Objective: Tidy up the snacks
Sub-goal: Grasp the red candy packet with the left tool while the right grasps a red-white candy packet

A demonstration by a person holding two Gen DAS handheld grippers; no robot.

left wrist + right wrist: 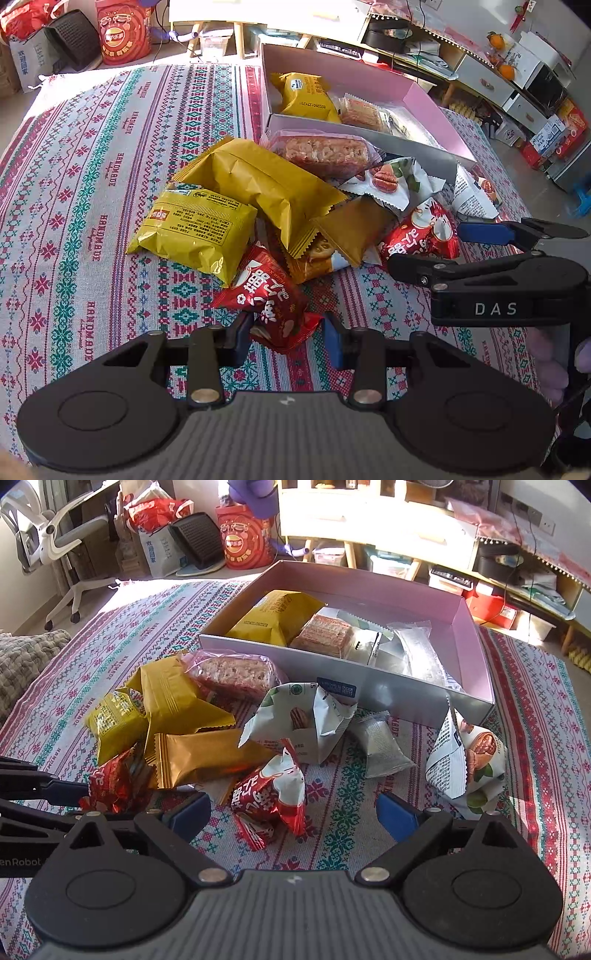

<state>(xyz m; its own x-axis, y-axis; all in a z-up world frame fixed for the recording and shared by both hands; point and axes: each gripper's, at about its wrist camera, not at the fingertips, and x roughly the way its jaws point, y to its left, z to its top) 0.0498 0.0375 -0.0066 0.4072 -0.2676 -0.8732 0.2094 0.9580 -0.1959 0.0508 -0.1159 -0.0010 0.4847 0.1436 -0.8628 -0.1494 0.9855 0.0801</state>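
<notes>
A pile of snack packets lies on the patterned cloth in front of an open pink box (428, 99). My left gripper (288, 338) is shut on a red snack packet (273, 306) at the near edge of the pile, a pad against each side. My right gripper (293, 812) stands open over a second red packet (271, 801), and its pads are clear of that packet. The left wrist view shows the right gripper (424, 251) at the pile's right edge. Yellow packets (195, 229), gold ones (207, 757) and white nut packets (306, 716) lie behind.
The box (369, 686) holds a yellow packet (280, 616), a wafer pack (321, 635) and clear-wrapped snacks. Another nut packet (469, 764) stands at the right. The cloth (92, 184) is bare to the left. Beyond the table are furniture, bags and an office chair (55, 539).
</notes>
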